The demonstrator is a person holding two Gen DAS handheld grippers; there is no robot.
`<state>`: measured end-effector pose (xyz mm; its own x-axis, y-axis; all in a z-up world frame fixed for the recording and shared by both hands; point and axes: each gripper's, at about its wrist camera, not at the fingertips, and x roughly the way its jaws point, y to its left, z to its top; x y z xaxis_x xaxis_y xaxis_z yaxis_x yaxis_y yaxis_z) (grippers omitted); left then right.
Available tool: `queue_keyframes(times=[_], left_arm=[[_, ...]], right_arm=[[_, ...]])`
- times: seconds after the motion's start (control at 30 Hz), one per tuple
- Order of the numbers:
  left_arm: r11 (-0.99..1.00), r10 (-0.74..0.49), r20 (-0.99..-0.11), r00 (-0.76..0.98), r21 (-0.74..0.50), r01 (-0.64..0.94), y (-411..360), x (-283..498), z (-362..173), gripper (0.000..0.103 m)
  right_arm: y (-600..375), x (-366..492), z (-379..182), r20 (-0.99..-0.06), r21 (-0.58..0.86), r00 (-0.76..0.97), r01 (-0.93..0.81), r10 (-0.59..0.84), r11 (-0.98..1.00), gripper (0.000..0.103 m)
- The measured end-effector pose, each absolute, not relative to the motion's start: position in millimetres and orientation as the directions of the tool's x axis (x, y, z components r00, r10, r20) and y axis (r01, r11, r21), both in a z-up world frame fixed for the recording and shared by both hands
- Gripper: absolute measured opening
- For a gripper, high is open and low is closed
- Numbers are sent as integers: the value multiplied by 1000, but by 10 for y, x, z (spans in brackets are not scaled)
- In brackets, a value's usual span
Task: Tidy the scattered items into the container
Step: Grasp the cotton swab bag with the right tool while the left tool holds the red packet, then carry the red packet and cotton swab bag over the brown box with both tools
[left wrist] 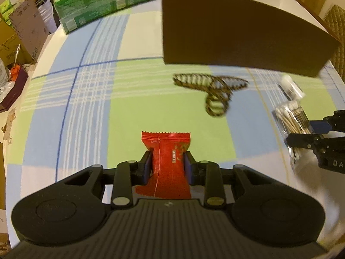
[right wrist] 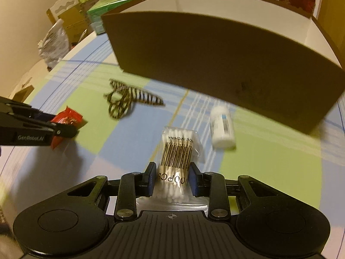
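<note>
My left gripper (left wrist: 167, 165) is shut on a red snack packet (left wrist: 167, 161), held above the checked tablecloth. In the right wrist view that packet (right wrist: 68, 117) shows at the left, in the left gripper (right wrist: 64, 129). My right gripper (right wrist: 172, 178) is shut on a clear bag of cotton swabs (right wrist: 177, 151); the same bag (left wrist: 291, 120) appears at the right edge of the left wrist view. A striped hair clip (left wrist: 212, 88) (right wrist: 127, 100) lies on the cloth in front of the brown cardboard box (left wrist: 237, 32) (right wrist: 215, 64). A small white bottle (right wrist: 222, 129) lies on its side by the box.
Green tissue packs (left wrist: 97, 4) stand at the far left of the table. Cartons and bags (left wrist: 19, 32) crowd the left table edge. A crumpled silver bag (right wrist: 52, 43) sits beyond the table's left rim. The box is open at the top, with white inner walls (right wrist: 237, 4).
</note>
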<state>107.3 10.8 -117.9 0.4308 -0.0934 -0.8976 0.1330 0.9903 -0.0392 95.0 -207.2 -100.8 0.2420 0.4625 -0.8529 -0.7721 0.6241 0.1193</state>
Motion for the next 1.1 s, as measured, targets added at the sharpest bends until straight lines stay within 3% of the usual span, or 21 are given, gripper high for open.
queue_keyframes(times=[0.2, 0.27, 0.3, 0.57, 0.6, 0.63, 0.7, 0.8, 0.87, 1.1], left_arm=[[978, -156, -903, 400, -84, 193, -76, 850, -1151, 27], [973, -177, -903, 392, -101, 205, -112, 824, -1142, 35], [974, -178, -902, 392, -104, 204, -124, 819, -1136, 36], [982, -133, -911, 391, -67, 177, -138, 889, -1140, 39], [982, -129, -910, 394, -63, 176, -142, 900, -1140, 39], [982, -127, -908, 399, -59, 179, -147, 908, -1142, 38], [981, -126, -905, 407, -53, 185, -164, 917, -1146, 36], [979, -123, -901, 417, -42, 197, -214, 917, -1142, 32], [979, -129, -900, 416, -48, 201, -228, 901, -1139, 29], [976, -155, -884, 441, -69, 205, -231, 864, -1008, 25]], right_arm=[[-2398, 833, -934, -868, 149, 226, -730, 441, 667, 35], [-2476, 831, -890, -867, 162, 228, -712, 443, 683, 66], [-2507, 813, -860, -860, 155, 249, -706, 446, 691, 90], [-2419, 806, -881, -852, 134, 278, -705, 444, 697, 90], [-2386, 798, -905, -854, 122, 284, -705, 436, 698, 83], [-2361, 795, -933, -857, 114, 286, -707, 429, 698, 64], [-2315, 771, -971, -859, 76, 309, -712, 409, 698, 61], [-2281, 721, -971, -856, 29, 333, -733, 395, 679, 34], [-2309, 728, -963, -858, 43, 323, -729, 399, 683, 28], [-2458, 715, -883, -856, 90, 309, -701, 415, 707, 27]])
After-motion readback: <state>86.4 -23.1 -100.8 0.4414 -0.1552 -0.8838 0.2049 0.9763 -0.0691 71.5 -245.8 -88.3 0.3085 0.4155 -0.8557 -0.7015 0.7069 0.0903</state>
